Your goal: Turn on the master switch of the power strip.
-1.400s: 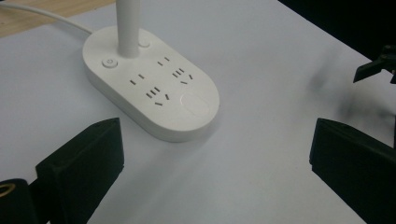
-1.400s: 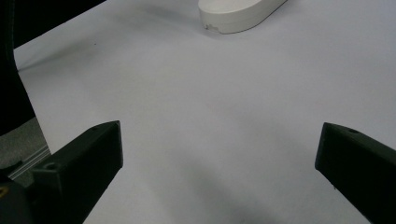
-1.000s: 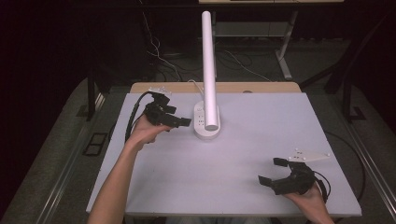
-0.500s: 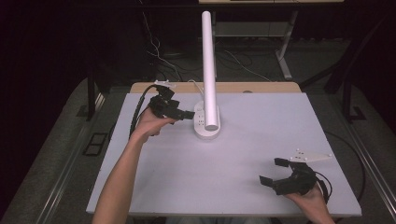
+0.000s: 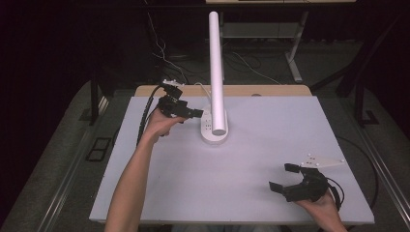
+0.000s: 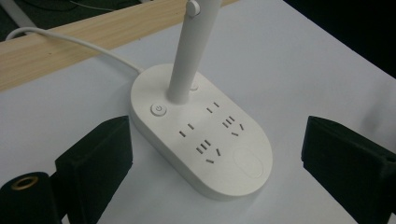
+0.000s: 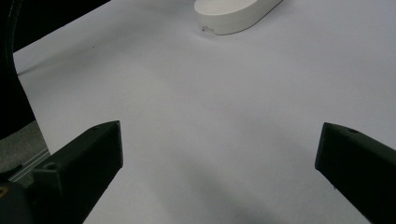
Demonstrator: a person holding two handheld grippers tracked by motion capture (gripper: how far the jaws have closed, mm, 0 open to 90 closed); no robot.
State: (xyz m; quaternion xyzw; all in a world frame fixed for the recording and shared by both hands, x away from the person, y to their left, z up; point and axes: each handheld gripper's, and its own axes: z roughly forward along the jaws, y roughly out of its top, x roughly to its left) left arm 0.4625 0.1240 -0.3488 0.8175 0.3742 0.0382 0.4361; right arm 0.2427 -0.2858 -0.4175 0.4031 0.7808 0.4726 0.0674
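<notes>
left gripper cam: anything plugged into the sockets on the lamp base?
No. The sockets on the white lamp base all show bare slots; the one white cable enters the base's side.

Left gripper [image 6: 217, 158] jaws spread wide, straddling the white oval plastic lamp base [image 6: 201, 135] on the white tabletop [image 6: 303, 60], not touching it. Base carries socket slots, a round power button [image 6: 159, 109] and a white tubular stem [image 6: 189, 56]. White cable [image 6: 70, 42] exits toward the wooden table edge [image 6: 93, 32].

A white desk lamp [image 5: 215, 72] stands upright at the desk's far middle; its oval base [image 6: 201, 135] carries sockets and what looks like a power button [image 6: 159, 109].
</notes>
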